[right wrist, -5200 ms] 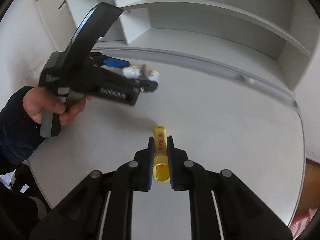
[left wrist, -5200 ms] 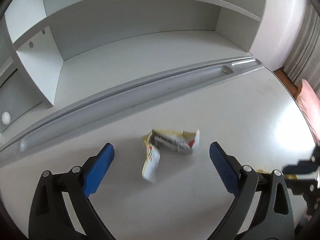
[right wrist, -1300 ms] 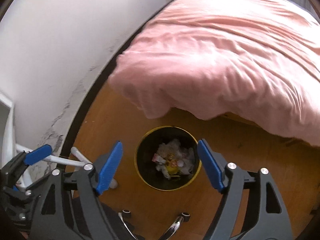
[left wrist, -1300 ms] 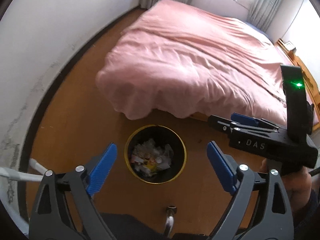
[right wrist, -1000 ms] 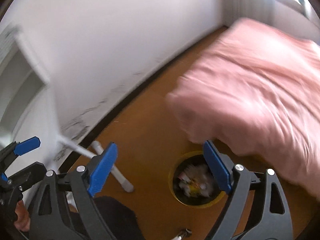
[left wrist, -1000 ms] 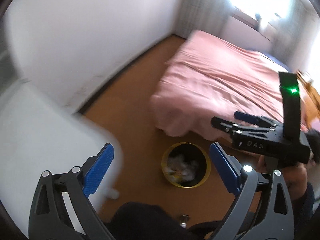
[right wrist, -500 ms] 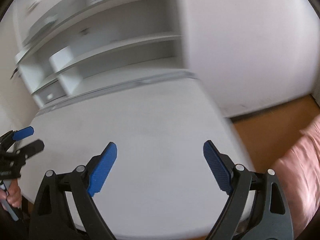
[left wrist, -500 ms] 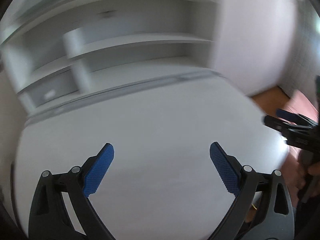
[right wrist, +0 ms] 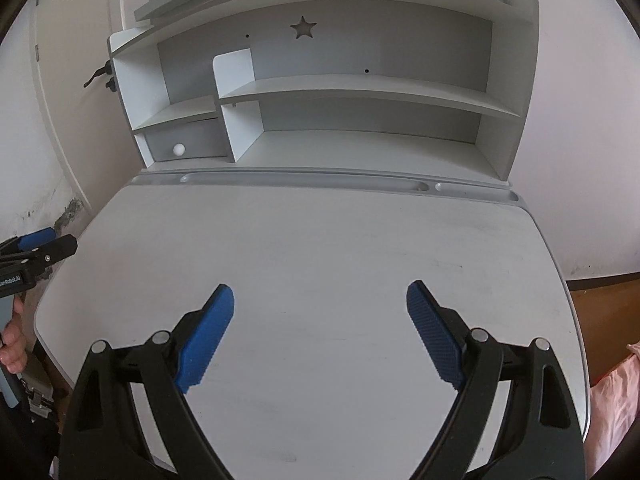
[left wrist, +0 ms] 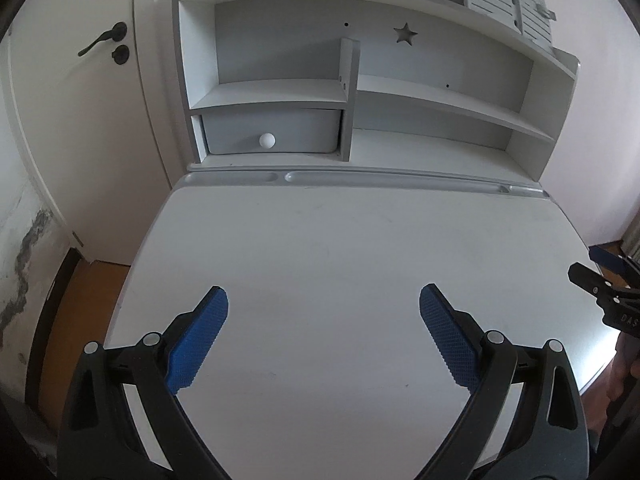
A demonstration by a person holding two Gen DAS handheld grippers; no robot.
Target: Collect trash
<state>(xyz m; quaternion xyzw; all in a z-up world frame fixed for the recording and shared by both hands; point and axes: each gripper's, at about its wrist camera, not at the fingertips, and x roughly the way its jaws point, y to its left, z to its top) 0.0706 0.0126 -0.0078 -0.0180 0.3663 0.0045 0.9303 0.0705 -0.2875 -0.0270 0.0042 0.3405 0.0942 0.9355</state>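
The left gripper [left wrist: 323, 326] and right gripper [right wrist: 320, 322] — both wide open, holding nothing — fill the lower frame above the white desk [left wrist: 340, 240].

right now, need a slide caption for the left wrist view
Open left claw hovering over a bare white desk, shelf unit with a drawer behind.

The right gripper [left wrist: 612, 276], seen at the edge of the left wrist view, carries the white letters "DAS" on its black body; the left gripper [right wrist: 38, 250], at the edge of the right wrist view, bears a partly cut-off white print ending in "enRobot.AI".
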